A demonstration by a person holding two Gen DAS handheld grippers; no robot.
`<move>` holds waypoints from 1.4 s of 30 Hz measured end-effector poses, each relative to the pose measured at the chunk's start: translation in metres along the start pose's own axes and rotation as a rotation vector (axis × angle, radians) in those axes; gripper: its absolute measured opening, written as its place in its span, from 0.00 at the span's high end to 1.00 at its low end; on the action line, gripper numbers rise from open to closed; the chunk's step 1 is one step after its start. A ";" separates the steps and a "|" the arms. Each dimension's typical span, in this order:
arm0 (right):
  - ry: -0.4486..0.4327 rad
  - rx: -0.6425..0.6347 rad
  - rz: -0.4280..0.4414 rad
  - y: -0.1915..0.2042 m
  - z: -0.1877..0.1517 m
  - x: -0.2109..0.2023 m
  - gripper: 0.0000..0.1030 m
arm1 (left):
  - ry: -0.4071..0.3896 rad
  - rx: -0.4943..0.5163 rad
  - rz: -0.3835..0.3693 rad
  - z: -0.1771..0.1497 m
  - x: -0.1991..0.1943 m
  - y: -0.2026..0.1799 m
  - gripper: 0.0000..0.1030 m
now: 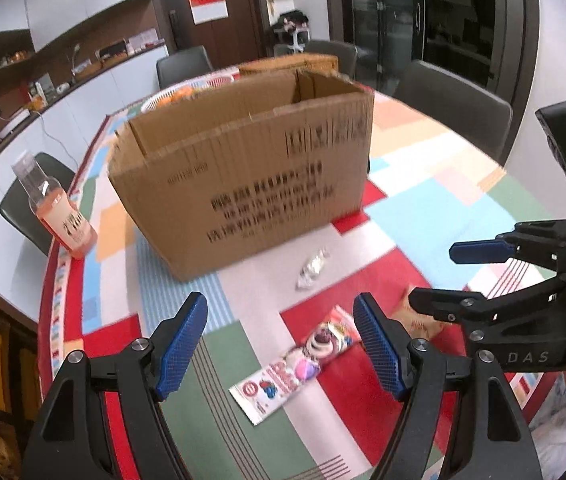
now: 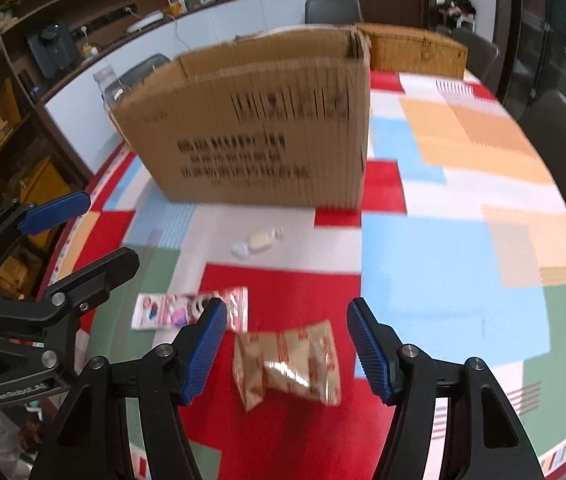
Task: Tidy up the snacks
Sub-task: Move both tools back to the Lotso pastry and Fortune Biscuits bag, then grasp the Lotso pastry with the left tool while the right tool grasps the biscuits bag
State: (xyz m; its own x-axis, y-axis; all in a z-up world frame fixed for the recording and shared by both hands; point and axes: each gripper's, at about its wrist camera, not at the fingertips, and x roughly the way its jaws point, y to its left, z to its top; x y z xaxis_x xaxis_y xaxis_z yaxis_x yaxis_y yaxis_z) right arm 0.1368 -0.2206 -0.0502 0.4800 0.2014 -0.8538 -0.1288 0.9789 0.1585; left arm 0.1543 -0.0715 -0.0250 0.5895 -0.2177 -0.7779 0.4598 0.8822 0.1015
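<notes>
A pink bottle stands on the patchwork tablecloth.

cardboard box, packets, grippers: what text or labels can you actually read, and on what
"DAS": on the right gripper body, left wrist view.
"GenRobot.AI": on the left gripper body, right wrist view.
Cardboard box: black print, too blurred to read.
Long snack packet, tan snack bag, bottle: print unreadable.

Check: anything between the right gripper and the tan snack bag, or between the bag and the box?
Nothing visible. The right gripper hangs open above the tan snack bag. On the way to the cardboard box only a small wrapped candy lies flat on the table.
</notes>
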 end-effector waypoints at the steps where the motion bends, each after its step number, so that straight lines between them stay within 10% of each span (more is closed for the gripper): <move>1: 0.011 0.004 -0.001 -0.001 -0.001 0.003 0.38 | 0.015 0.002 -0.003 -0.005 0.004 -0.001 0.27; 31: 0.174 0.068 0.054 -0.011 -0.022 0.054 0.38 | 0.225 0.049 -0.070 -0.037 0.083 -0.013 0.28; 42: 0.155 0.026 0.023 0.000 -0.023 0.057 0.42 | 0.230 -0.037 -0.125 -0.032 0.091 -0.007 0.51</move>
State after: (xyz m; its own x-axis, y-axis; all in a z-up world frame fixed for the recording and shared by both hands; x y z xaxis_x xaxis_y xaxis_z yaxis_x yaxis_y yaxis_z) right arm 0.1445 -0.2101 -0.1100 0.3375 0.2183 -0.9157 -0.1150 0.9750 0.1900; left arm 0.1831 -0.0843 -0.1163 0.3611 -0.2284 -0.9041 0.4923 0.8701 -0.0232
